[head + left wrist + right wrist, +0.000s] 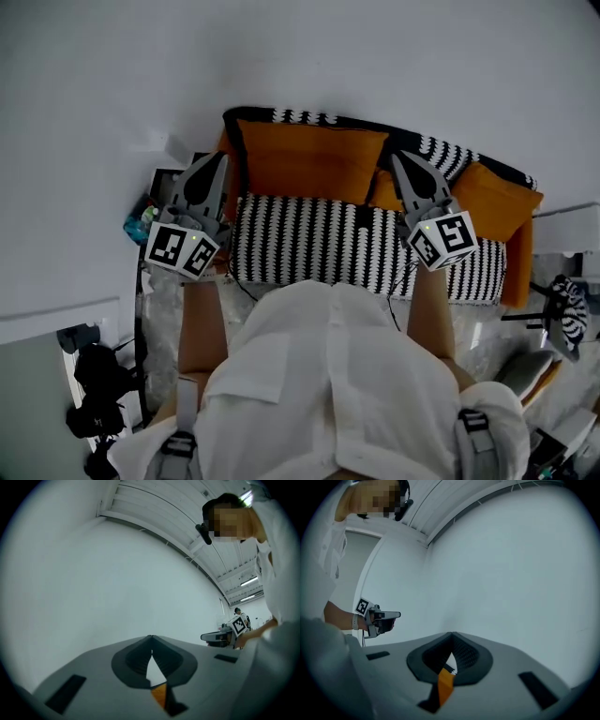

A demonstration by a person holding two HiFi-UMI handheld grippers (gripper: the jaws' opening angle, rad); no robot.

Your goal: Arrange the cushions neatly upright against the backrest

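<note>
A sofa with a black-and-white striped seat (319,246) stands against the white wall. A wide orange cushion (309,161) leans upright on its backrest at the left. Another orange cushion (499,202) stands at the right end, and a sliver of orange (382,192) shows between them. My left gripper (219,161) hovers at the sofa's left end, shut and holding nothing. My right gripper (400,159) hovers over the gap between the cushions, also shut and holding nothing. In the left gripper view the closed jaws (151,641) point at bare wall; the right gripper view shows its jaws (452,637) the same way.
Dark camera gear (98,375) and a teal object (139,225) sit on the floor left of the sofa. A striped item (567,309) and other clutter lie to the right. A white ledge (567,225) runs beside the sofa's right end.
</note>
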